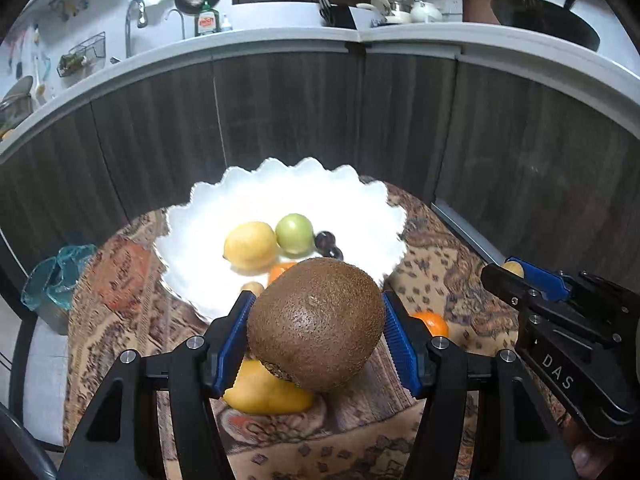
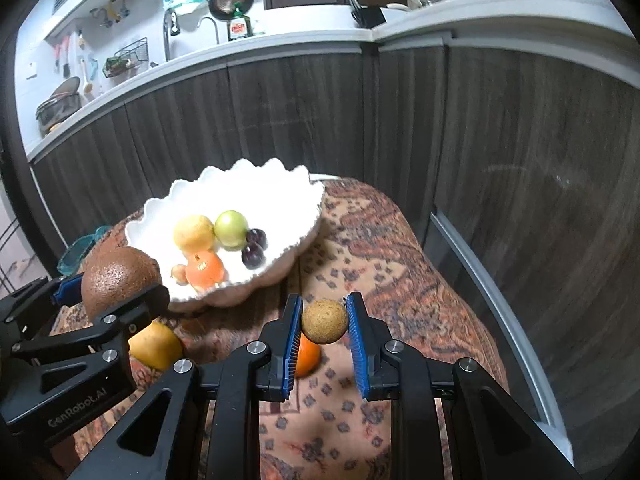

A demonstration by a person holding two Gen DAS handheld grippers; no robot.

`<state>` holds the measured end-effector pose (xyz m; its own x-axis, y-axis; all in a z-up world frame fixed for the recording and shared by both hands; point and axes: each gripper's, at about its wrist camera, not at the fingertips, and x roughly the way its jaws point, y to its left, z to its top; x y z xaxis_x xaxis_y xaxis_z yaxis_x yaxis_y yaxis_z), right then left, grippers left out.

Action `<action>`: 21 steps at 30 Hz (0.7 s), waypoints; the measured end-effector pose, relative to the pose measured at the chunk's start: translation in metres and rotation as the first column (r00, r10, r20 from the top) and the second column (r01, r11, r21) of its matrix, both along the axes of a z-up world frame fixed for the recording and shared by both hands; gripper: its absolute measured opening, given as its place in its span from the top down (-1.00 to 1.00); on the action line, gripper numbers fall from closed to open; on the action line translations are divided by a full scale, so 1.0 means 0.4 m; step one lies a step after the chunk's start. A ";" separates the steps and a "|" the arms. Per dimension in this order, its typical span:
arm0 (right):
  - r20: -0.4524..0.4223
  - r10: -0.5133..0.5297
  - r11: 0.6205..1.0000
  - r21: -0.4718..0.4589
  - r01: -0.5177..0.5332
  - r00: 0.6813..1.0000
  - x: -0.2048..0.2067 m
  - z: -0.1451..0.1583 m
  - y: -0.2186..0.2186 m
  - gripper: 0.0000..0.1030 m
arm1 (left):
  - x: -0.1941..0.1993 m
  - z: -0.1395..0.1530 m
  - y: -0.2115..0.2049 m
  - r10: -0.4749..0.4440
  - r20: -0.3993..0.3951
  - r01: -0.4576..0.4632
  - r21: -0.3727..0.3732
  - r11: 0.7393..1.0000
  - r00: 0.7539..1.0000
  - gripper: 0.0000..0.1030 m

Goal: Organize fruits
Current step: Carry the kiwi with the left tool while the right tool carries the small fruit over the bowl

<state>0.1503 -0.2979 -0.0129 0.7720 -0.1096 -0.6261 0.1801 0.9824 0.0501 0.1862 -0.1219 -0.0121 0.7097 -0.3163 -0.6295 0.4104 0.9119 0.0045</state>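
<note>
My left gripper (image 1: 318,316) is shut on a large brown kiwi (image 1: 316,324) and holds it above the table, just in front of the white scalloped bowl (image 1: 372,208). The kiwi also shows in the right wrist view (image 2: 116,280). My right gripper (image 2: 324,320) is shut on a small round tan fruit (image 2: 324,321), to the right of the bowl (image 2: 304,196). The bowl holds a lemon (image 2: 194,234), a green fruit (image 2: 231,229), two dark plums (image 2: 253,256), an orange fruit (image 2: 205,269) and a small tan fruit (image 2: 179,273).
A yellow fruit (image 1: 268,394) lies on the patterned tablecloth (image 1: 436,240) under the kiwi. An orange (image 2: 307,358) lies under my right gripper. A teal glass dish (image 1: 56,276) stands at the table's left edge. Dark cabinets and a kitchen counter stand behind.
</note>
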 end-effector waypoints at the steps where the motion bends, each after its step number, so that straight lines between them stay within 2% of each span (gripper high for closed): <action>1: 0.006 0.004 1.000 -0.004 -0.004 1.000 0.010 0.006 0.004 0.53 | 0.009 0.006 0.005 0.008 0.007 -0.008 -0.002 1.000 1.000 -0.20; 12: 0.061 0.054 0.998 -0.041 -0.052 0.997 0.114 0.065 0.043 0.53 | 0.096 0.049 0.052 0.072 0.049 -0.072 -0.014 0.997 0.996 -0.20; 21: 0.044 0.096 0.995 -0.045 -0.094 0.994 0.222 0.052 0.064 0.53 | 0.191 0.043 0.068 0.102 0.047 -0.102 -0.002 0.995 0.994 -0.20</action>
<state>0.2391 -0.2723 0.0077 0.8083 -0.0607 -0.5857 0.0846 0.9963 0.0135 0.2625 -0.0945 0.0049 0.7672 -0.2406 -0.5946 0.3144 0.9490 0.0216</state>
